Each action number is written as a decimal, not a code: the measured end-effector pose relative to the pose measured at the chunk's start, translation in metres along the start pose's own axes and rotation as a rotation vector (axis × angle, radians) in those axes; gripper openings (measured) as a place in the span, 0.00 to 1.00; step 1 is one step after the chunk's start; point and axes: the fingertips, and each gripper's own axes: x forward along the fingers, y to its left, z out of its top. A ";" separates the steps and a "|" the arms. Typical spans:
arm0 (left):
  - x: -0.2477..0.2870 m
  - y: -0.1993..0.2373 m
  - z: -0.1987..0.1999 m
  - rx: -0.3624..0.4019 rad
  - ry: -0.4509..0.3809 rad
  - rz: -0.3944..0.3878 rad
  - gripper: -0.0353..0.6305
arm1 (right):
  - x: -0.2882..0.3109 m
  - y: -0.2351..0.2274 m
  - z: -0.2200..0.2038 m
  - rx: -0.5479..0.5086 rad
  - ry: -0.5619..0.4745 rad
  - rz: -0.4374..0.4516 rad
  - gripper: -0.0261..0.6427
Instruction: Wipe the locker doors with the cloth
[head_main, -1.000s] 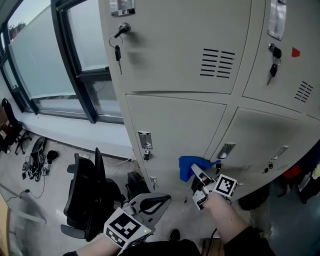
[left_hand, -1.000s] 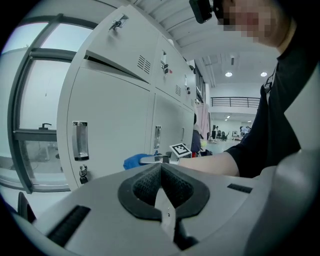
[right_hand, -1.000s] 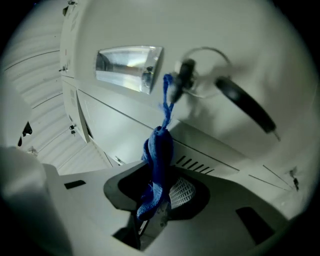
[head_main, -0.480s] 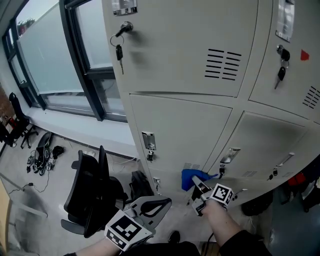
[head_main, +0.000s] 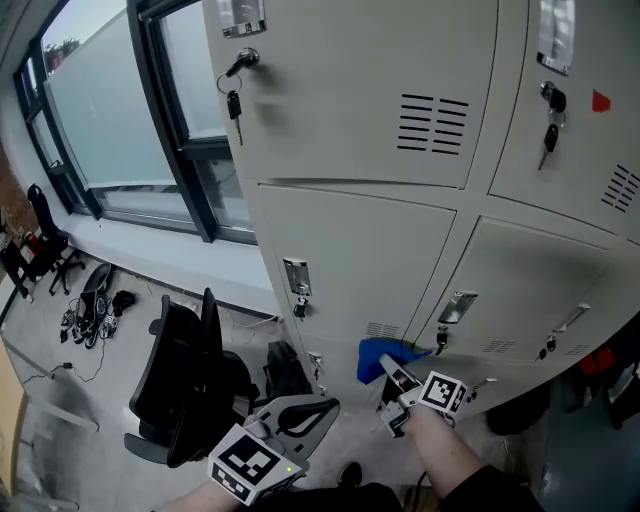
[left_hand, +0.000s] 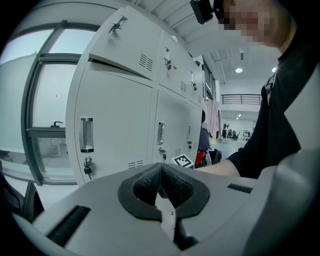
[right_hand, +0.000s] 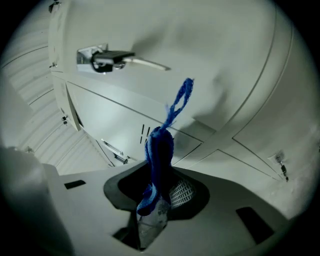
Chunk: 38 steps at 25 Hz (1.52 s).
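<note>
Pinching a bunched fold of the blue cloth (right_hand: 160, 150), the jaws of the right gripper (right_hand: 156, 200) are closed on it low in their throat. The rest of the cloth rises past the tips, ending in a thin loop that stands up on its own. That shape suggests a light, soft, nubbly fabric with no stiffness. It should drape, fold and drag rather than push, and it ought to grip painted metal without scratching it. As held, only a narrow wad faces forward. A hold nearer one edge, leaving a broad flap free, would probably put more fabric flat on the steel.

From the head view, the cloth sits below and left of the recessed handle (head_main: 453, 306) of the lower right locker door (head_main: 530, 280). It is close to the seam where that door meets the lower middle door (head_main: 350, 250), just right of the small vent slots (head_main: 382, 331). Whether the fabric actually presses the panel cannot be settled; it looks at most lightly touching.

Farther down and left of that handle, the left gripper (head_main: 300, 415) hangs well clear of the lockers. Its jaws are drawn together with nothing between them.
</note>
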 end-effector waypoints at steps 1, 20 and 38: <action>-0.003 -0.003 -0.001 0.001 -0.002 -0.003 0.06 | -0.004 0.007 -0.003 -0.002 -0.007 0.007 0.18; -0.126 -0.053 -0.056 -0.027 -0.046 -0.284 0.06 | -0.094 0.179 -0.145 -0.137 -0.174 -0.003 0.18; -0.110 -0.107 -0.021 -0.036 -0.105 -0.237 0.06 | -0.161 0.251 -0.144 -0.682 -0.092 0.052 0.18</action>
